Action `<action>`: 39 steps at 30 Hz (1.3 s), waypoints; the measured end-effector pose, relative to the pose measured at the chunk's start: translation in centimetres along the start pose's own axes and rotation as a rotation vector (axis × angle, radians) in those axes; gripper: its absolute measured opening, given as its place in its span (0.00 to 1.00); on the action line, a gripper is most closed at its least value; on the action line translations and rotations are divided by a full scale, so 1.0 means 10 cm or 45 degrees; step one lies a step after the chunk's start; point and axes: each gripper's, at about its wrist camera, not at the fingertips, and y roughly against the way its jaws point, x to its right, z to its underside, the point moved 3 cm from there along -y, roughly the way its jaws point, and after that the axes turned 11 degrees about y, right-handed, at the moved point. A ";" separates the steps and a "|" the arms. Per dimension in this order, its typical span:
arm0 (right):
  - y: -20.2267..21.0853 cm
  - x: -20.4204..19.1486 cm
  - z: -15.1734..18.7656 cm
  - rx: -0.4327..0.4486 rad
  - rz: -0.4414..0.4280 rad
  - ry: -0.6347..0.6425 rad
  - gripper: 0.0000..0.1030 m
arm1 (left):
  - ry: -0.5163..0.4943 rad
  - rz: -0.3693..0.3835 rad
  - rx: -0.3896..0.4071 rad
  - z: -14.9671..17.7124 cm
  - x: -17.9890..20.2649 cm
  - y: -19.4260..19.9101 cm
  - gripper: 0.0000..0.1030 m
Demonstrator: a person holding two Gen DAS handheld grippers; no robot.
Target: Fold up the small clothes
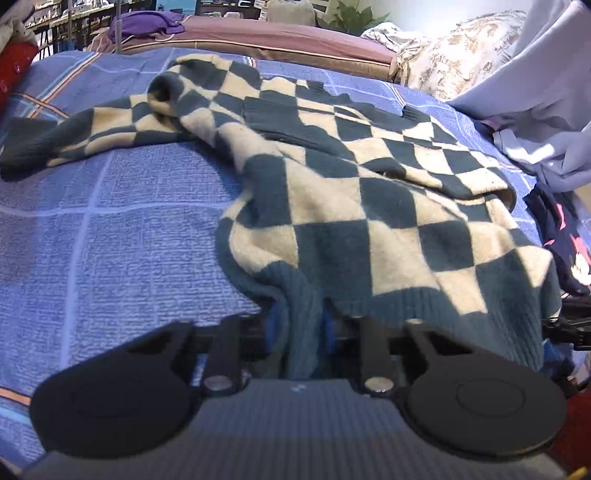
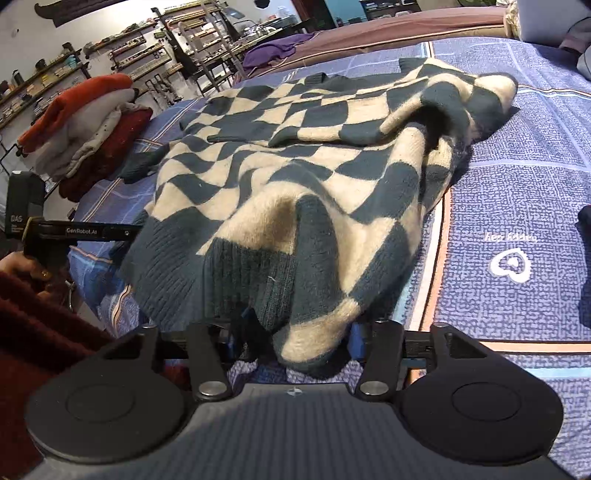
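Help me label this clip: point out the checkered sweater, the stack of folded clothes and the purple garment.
checkered sweater [image 1: 369, 206]: left wrist view, on its body.
stack of folded clothes [image 2: 85, 125]: right wrist view, on the grey middle layer.
purple garment [image 1: 147, 24]: left wrist view, on its bunched top.

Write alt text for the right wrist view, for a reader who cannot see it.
A dark green and cream checkered sweater lies spread on a blue patterned bedspread, its ribbed hem bunched between the right tongs at the bottom edge. At left sit a stack of folded clothes and the left tongs at the hem.
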 end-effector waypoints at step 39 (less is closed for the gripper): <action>0.80 0.64 -0.41 0.001 0.506 0.139 0.54 | 0.059 -0.193 0.173 -0.61 -0.22 0.66 0.77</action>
